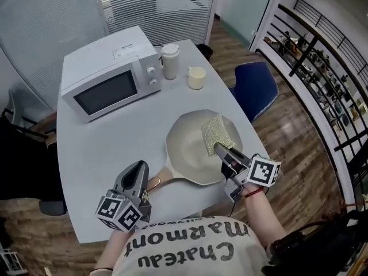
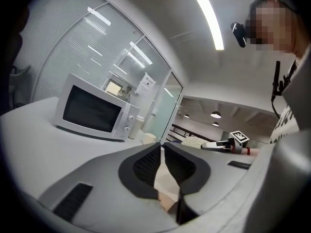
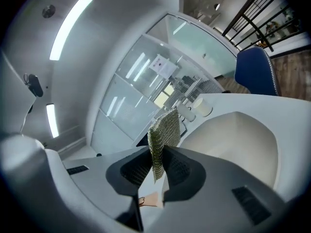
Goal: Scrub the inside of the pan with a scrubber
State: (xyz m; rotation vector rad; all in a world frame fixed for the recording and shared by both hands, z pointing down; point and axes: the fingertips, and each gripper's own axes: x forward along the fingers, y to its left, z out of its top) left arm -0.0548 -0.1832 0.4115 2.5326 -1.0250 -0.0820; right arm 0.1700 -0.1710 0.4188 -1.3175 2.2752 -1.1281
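1. The scrubber [image 1: 217,132] is a thin, woven pad with a metallic look. It appears light and floppy, so it will probably fold if it is pushed from one edge only.
2. The right gripper [image 1: 219,149] pinches the pad's near edge between its closed jaws. The rest of the pad reaches out over the right side of the pan [image 1: 190,154], inside the rim.
3. The pan is pale, wide and shallow, and it sits on the white table [image 1: 92,154] with its handle [image 1: 156,181] pointing back toward the person. It looks rigid and far heavier than the pad, with a smooth coating, so it may slide or turn on the table under scrubbing. The handle is the natural place to steady it.
4. The left gripper [image 1: 140,167] has its jaws pressed together on nothing and sits just left of the handle, not gripping it.
5. I cannot tell whether the pad rests on the pan's floor or hangs just above it. No dirt can be made out in the pan, and the left gripper covers the end of the handle.
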